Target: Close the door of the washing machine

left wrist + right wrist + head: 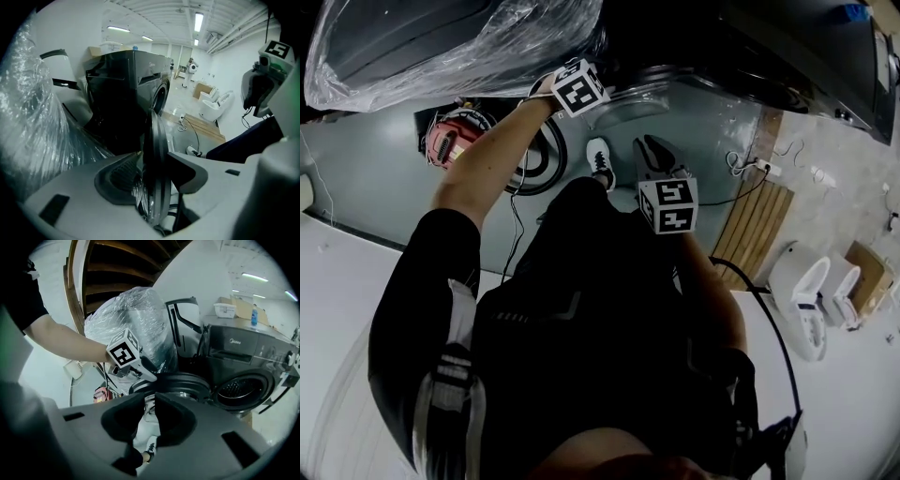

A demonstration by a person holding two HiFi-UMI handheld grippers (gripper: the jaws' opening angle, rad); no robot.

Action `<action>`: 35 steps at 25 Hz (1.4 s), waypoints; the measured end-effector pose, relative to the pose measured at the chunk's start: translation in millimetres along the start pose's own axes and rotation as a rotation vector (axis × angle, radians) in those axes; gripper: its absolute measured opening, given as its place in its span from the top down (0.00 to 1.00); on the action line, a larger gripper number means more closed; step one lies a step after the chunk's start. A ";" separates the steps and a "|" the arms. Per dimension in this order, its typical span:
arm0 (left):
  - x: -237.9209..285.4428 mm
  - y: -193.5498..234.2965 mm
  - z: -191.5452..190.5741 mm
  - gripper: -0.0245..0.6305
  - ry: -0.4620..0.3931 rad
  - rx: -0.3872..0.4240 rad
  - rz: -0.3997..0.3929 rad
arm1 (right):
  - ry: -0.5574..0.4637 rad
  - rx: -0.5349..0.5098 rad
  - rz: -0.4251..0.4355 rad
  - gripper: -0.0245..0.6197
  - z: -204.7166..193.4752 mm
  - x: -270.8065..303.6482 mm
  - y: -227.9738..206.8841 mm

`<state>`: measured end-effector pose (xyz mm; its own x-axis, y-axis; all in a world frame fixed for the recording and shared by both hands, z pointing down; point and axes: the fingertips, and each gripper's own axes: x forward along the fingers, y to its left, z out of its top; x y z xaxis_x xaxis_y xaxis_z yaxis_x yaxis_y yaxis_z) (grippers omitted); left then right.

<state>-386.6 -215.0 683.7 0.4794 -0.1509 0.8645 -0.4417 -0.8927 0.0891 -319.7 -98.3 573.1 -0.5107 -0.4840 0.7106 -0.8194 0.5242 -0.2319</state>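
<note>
My left claw (153,158) stands open astride the rim of the door (153,126), which is swung out from the dark washing machine (117,89) behind it. I'd pinch that rim squarely, then swing it along its hinge arc. My right claw (150,398), part open and empty, could push it home

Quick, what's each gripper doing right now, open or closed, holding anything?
Left gripper: open, door rim between its jaws.
Right gripper: open, nothing between its jaws.
</note>
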 end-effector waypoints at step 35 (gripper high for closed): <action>28.9 -96.6 4.1 0.72 0.065 -0.150 -0.086 | 0.097 0.102 -0.030 0.85 -97.3 -32.2 -45.2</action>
<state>-327.0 -134.9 698.0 0.4727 -0.0448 0.8801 -0.5115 -0.8272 0.2325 -240.9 -38.2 625.4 -0.4623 -0.4254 0.7780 -0.8586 0.4340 -0.2729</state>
